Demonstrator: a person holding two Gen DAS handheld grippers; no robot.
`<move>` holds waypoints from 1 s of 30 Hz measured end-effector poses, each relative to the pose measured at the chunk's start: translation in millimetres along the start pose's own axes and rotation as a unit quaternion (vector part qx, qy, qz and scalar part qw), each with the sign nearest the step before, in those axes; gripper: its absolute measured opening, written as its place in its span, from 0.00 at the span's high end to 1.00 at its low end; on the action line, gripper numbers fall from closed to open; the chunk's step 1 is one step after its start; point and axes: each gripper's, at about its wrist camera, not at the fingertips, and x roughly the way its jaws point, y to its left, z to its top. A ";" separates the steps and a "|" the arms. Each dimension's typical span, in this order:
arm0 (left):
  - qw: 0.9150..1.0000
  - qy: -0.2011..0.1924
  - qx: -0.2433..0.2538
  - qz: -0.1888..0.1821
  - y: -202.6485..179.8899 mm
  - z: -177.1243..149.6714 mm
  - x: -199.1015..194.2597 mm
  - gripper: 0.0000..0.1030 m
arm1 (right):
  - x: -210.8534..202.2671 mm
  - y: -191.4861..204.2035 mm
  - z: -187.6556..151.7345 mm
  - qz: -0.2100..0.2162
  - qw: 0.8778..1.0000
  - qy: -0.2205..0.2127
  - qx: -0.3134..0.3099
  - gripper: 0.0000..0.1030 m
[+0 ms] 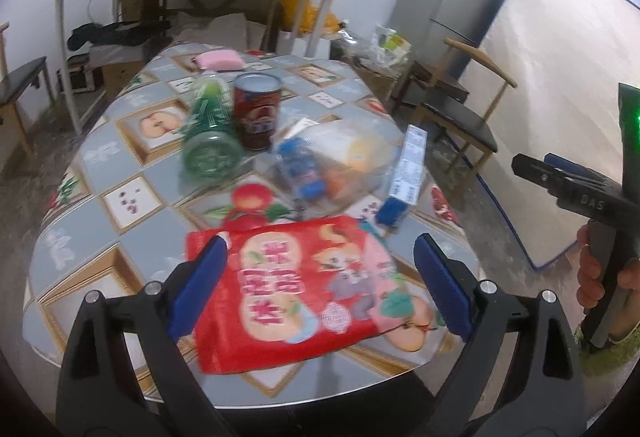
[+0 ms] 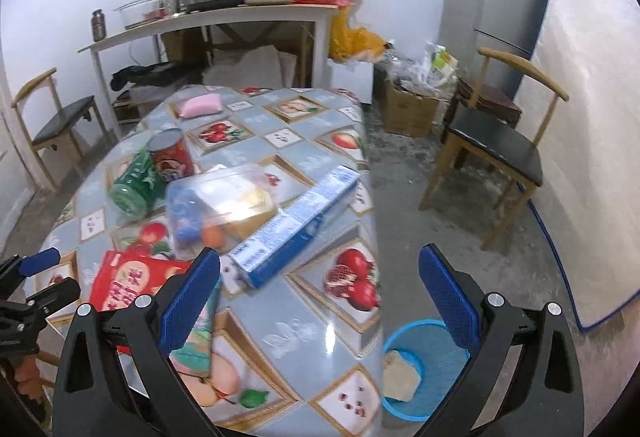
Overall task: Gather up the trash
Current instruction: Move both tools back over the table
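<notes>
- Left wrist view: the left gripper [image 1: 320,277] hangs over the near end of the desk [image 1: 100,165], jaws spread wide, nothing between the pads but air — the red snack bag [image 1: 296,293] lies flat on the fruit-patterned cloth right under that gap.
- Beyond the bag sits a clear plastic bag [image 1: 332,161] with blue and orange items inside; to its right a blue-and-white carton [image 1: 404,173] lies on its side.
- Further back a green plastic bottle [image 1: 212,133] lies on its side, just beside an upright red can [image 1: 256,109]; a pink sponge [image 1: 218,60] rests near the far end.
- At the right edge the right gripper [image 1: 532,167] shows side-on, held off the side of the desk by a hand [image 1: 600,277].

- Right wrist view: the right gripper [image 2: 320,297] has its jaws wide apart and empty, poised over the desk's [image 2: 304,317] near right corner.
- The carton [image 2: 296,225] lies diagonally just ahead, touching the clear bag [image 2: 224,205]; the bottle [image 2: 136,181] and can [image 2: 172,157] sit behind to the left, the sponge [image 2: 200,104] far back.
- The red bag [image 2: 132,281] is at lower left, partly hidden by the left finger.
- On the floor beside the desk stands a blue mesh bin [image 2: 424,369] with a pale crumpled piece [image 2: 400,377] inside.
- The left gripper [image 2: 36,277] peeks in at the left edge, open.
</notes>
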 end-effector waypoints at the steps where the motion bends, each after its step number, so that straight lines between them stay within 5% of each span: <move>1: 1.000 0.000 -0.004 0.003 4.1 -1.4 -0.7 0.11 | 0.3 5.1 1.4 0.003 1.000 0.000 -0.003 0.06; 16: 0.998 0.003 -0.050 0.029 48.9 -14.3 -9.6 0.08 | 2.9 39.9 9.6 0.038 0.999 0.000 -0.010 0.06; 30: 0.997 -0.010 -0.074 0.006 77.8 -36.8 -22.2 0.08 | 3.0 39.3 -2.0 0.087 0.996 0.006 0.020 0.06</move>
